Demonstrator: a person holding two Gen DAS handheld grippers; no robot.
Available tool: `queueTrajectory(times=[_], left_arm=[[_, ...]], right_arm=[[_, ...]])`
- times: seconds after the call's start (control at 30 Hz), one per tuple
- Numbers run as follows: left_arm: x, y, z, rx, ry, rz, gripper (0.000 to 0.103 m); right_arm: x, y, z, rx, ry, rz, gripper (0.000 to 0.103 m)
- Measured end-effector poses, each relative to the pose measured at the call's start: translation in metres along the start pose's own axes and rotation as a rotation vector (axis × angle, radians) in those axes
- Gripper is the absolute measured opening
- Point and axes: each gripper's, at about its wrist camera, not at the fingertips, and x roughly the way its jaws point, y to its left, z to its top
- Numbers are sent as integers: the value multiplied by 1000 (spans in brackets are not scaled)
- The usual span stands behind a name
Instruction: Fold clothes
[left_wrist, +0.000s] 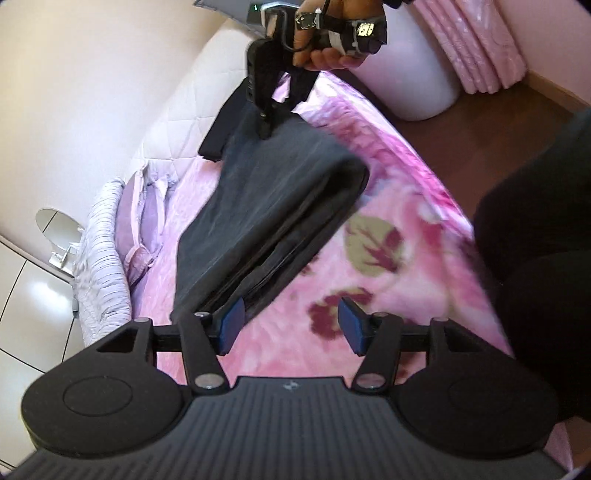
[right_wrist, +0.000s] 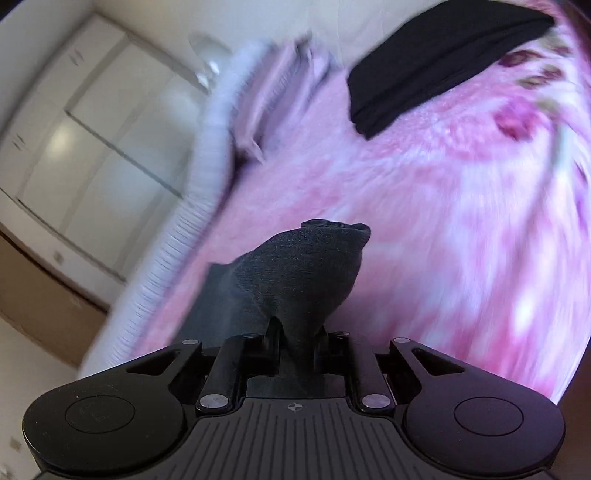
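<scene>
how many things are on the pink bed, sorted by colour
dark grey: 1, the folded dark grey garment, its far end clamped in the right gripper
black: 1, the folded black garment
lilac: 1, the lilac frilled pillow
total: 3, all on the pink floral blanket; the left gripper is open over it, holding nothing

A dark grey garment (left_wrist: 266, 206) lies on a pink blanket (left_wrist: 406, 192) patterned with maroon flowers and olive leaves; lilac pillows (left_wrist: 144, 221) at its edge; blue gripper pads (left_wrist: 231, 325).
</scene>
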Motion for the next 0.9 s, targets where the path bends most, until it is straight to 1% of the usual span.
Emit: queueTrajectory(times=[0.03, 0.1, 0.13, 0.17, 0.23, 0.27, 0.33, 0.37, 0.4, 0.47, 0.53, 0.57, 0.63, 0.67, 0.7, 0.73, 0.77, 0.8, 0.83, 0.9], left_arm=[[7, 3, -1, 8, 11, 17, 54], [20, 9, -6, 30, 35, 67, 54], [28, 13, -9, 41, 49, 92, 54], [33, 17, -13, 64, 62, 112, 54], [53, 23, -24, 148, 97, 154, 54], [64, 26, -29, 192, 109, 167, 54], [83, 31, -39, 267, 125, 182, 54], [91, 33, -43, 298, 129, 184, 54], [97, 35, -45, 307, 130, 180, 55], [107, 39, -50, 322, 132, 170, 56], [108, 43, -51, 301, 122, 166, 60], [106, 44, -51, 290, 116, 171, 61], [100, 43, -51, 279, 102, 193, 68], [97, 42, -52, 279, 91, 193, 70], [94, 41, -53, 285, 77, 189, 74], [92, 39, -54, 295, 68, 183, 77], [92, 36, -55, 309, 60, 174, 78], [93, 34, -56, 324, 54, 168, 79], [94, 31, -57, 339, 48, 162, 80], [99, 31, -55, 362, 37, 165, 82]], right_arm=[[4, -3, 7, -20, 33, -26, 25], [-10, 5, -2, -90, 9, -69, 36], [-19, 10, -8, -127, -9, -89, 38], [-34, 14, -20, -171, -31, -123, 42], [-51, 35, -45, -293, -76, -172, 46], [-54, 48, -61, -353, -87, -179, 49], [-70, 80, -103, -522, -81, -152, 55], [-73, 96, -126, -622, -72, -141, 62], [-75, 112, -149, -726, -62, -131, 69], [-68, 141, -199, -977, -21, -125, 72], [-47, 156, -240, -1224, -5, -184, 72], [-33, 160, -252, -1309, 8, -223, 72], [-3, 163, -266, -1434, 40, -315, 72], [15, 162, -268, -1483, 58, -368, 72], [34, 161, -270, -1531, 77, -421, 72], [49, 160, -271, -1582, 81, -459, 72], [61, 156, -270, -1637, 68, -487, 68], [69, 152, -268, -1678, 73, -489, 50], [74, 149, -267, -1715, 84, -484, 38], [70, 147, -252, -1698, 98, -434, 25]])
